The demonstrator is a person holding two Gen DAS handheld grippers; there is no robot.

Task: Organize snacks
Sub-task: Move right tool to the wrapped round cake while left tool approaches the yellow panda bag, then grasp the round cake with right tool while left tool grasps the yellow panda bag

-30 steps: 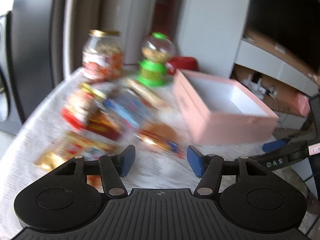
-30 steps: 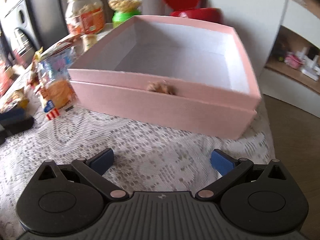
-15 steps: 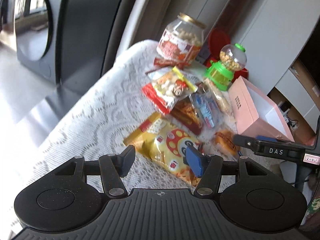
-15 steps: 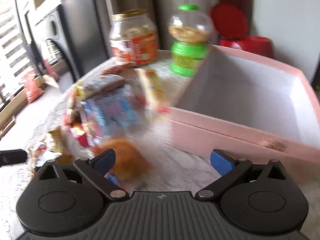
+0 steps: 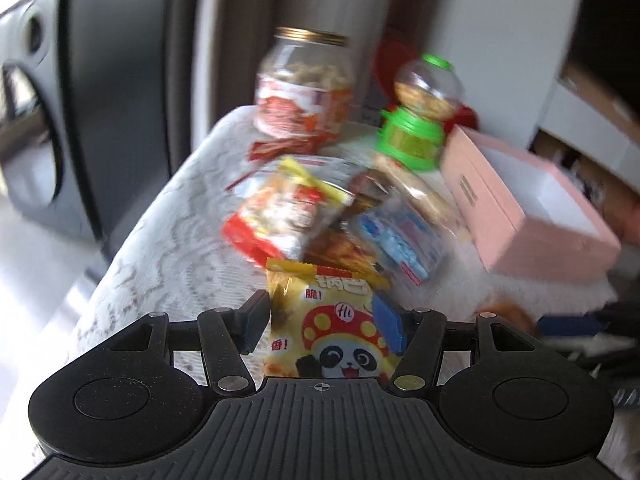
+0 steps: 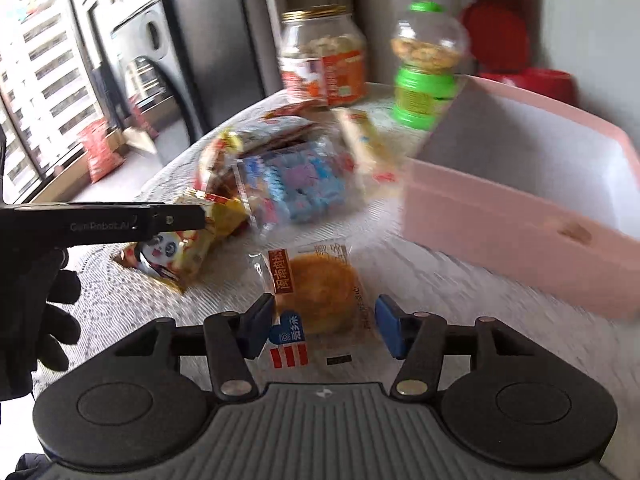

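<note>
Snacks, two nearest: yellow panda packet [image 5: 332,332] lies between your left tool's [image 5: 322,322] jaws, grip unclear; round pastry packet [image 6: 320,292] lies flat on tabletop [image 6: 420,280], between your right tool's [image 6: 324,322] just-narrowing, still-clear jaws. Pink box [image 6: 520,236] sits right of both.

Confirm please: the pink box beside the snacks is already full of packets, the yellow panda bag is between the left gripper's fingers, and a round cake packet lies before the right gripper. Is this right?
One point is wrong. The pink box is empty: the right wrist view shows only its bare white inside. The rest holds: the panda bag sits between the left gripper's fingers, and the cake packet lies before the right gripper.
</note>
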